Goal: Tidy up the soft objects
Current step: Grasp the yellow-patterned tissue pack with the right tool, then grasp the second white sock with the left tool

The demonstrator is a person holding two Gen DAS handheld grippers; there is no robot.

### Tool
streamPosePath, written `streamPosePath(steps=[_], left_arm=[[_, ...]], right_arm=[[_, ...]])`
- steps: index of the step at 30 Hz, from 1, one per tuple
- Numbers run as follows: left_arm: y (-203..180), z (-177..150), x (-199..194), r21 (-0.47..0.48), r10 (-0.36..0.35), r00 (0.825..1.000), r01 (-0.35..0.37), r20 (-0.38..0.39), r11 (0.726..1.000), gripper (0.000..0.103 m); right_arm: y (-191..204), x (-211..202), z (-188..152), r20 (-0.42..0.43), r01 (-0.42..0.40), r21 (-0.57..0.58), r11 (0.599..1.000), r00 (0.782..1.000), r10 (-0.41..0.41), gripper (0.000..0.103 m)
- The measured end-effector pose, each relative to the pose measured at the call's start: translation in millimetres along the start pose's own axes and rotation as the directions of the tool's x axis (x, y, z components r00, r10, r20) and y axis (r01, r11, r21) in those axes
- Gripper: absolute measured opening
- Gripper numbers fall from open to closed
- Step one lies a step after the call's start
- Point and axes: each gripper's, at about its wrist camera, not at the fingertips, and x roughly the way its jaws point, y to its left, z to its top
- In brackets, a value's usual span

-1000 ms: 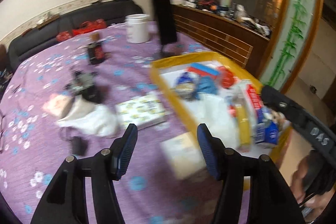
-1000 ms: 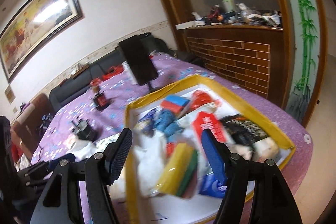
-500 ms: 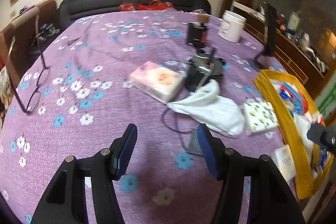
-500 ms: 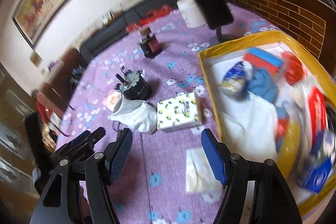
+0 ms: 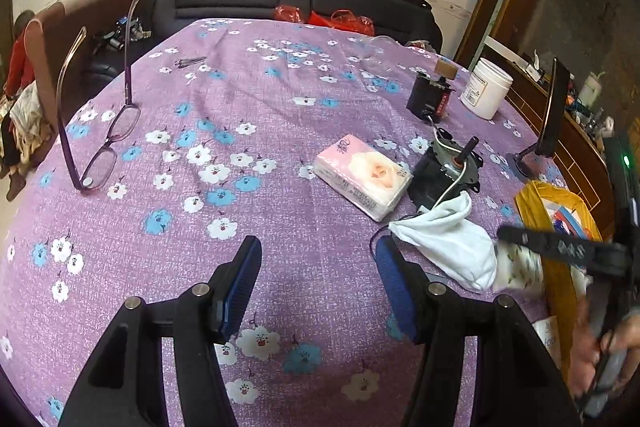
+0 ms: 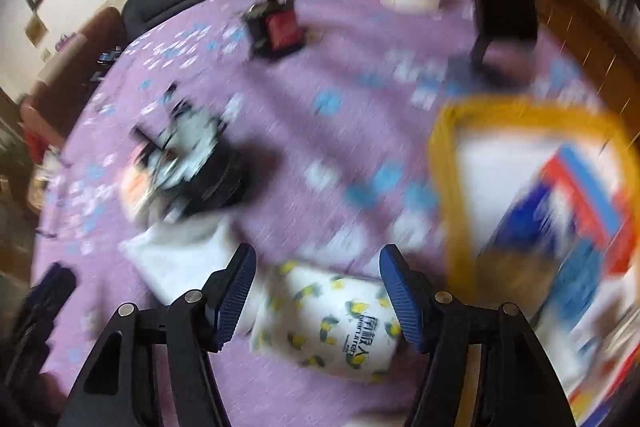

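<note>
With its jaws spread, the right gripper [image 6: 317, 293] should straddle the soft white lemon-printed tissue pack [image 6: 328, 323] squarely, seemingly still untouched through the blur, before squeezing gently.

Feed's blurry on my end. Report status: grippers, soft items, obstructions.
Left gripper open over bare cloth. Right gripper open, lemon-print tissue pack between its fingers, not pinched. White cloth and pink tissue pack loose beside motor.
</note>
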Motion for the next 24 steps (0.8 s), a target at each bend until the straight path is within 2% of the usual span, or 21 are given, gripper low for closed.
streamPosePath(steps=[2, 3, 4, 5, 7, 8, 11, 16, 19, 20, 21, 22, 24], left_arm=[[3, 1, -1, -0.014, -0.005, 1.0, 0.005, 0.002, 1.0, 0.059], [5, 1, -2, -0.023, -0.005, 1.0, 0.005, 0.003, 1.0, 0.059], [7, 2, -2, -0.036, -0.008, 1.0, 0.009, 0.002, 0.999, 0.059], [8, 3, -2, -0.042, -0.013, 1.0, 0.013, -0.001, 0.999, 0.059], [9, 3, -1, -0.047, -0.014, 1.0, 0.013, -0.007, 0.999, 0.059], [9, 3, 0, -0.047, -0.013, 1.0, 0.012, -0.008, 0.999, 0.059], [10, 2, 1, -0.051, -0.005, 1.0, 0.005, -0.008, 0.999, 0.058], [14, 3, 2, -0.067, -0.002, 1.0, 0.001, -0.01, 0.998, 0.059], [12, 2, 2, -0.056, -0.002, 1.0, 0.002, -0.009, 0.998, 0.058], [11, 2, 2, -0.052, -0.004, 1.0, 0.004, -0.007, 0.999, 0.058], [10, 2, 1, -0.049, -0.006, 1.0, 0.006, -0.005, 0.999, 0.058], [10, 2, 1, -0.046, -0.009, 1.0, 0.008, -0.003, 0.999, 0.058], [9, 2, 0, -0.041, -0.017, 1.0, 0.017, -0.002, 0.999, 0.058]], right_arm=[[10, -12, -18, -0.035, -0.055, -0.02, 0.998, 0.998, 0.054, 0.072], [18, -19, -32, -0.082, -0.186, -0.018, 0.982, 0.979, 0.184, 0.072], [23, -23, -39, -0.102, -0.245, -0.021, 0.969, 0.965, 0.241, 0.072], [31, -31, -46, -0.098, -0.251, -0.048, 0.967, 0.964, 0.246, 0.072], [43, -46, -54, -0.029, -0.151, -0.146, 0.978, 0.989, 0.148, 0.072], [44, -48, -56, -0.013, -0.134, -0.171, 0.976, 0.991, 0.133, 0.072], [44, -41, -60, -0.039, -0.16, -0.179, 0.971, 0.987, 0.156, 0.072], [71, -35, -86, -0.067, -0.202, -0.281, 0.938, 0.979, 0.191, 0.072], [89, -27, -102, -0.076, -0.147, -0.369, 0.918, 0.989, 0.128, 0.072], [93, -24, -107, -0.075, -0.119, -0.39, 0.913, 0.992, 0.097, 0.071], [94, -20, -110, -0.073, -0.094, -0.401, 0.911, 0.995, 0.071, 0.056], [95, -19, -114, -0.057, -0.061, -0.41, 0.91, 0.998, 0.041, 0.056], [93, -24, -118, -0.039, -0.069, -0.407, 0.911, 0.998, 0.058, 0.055]])
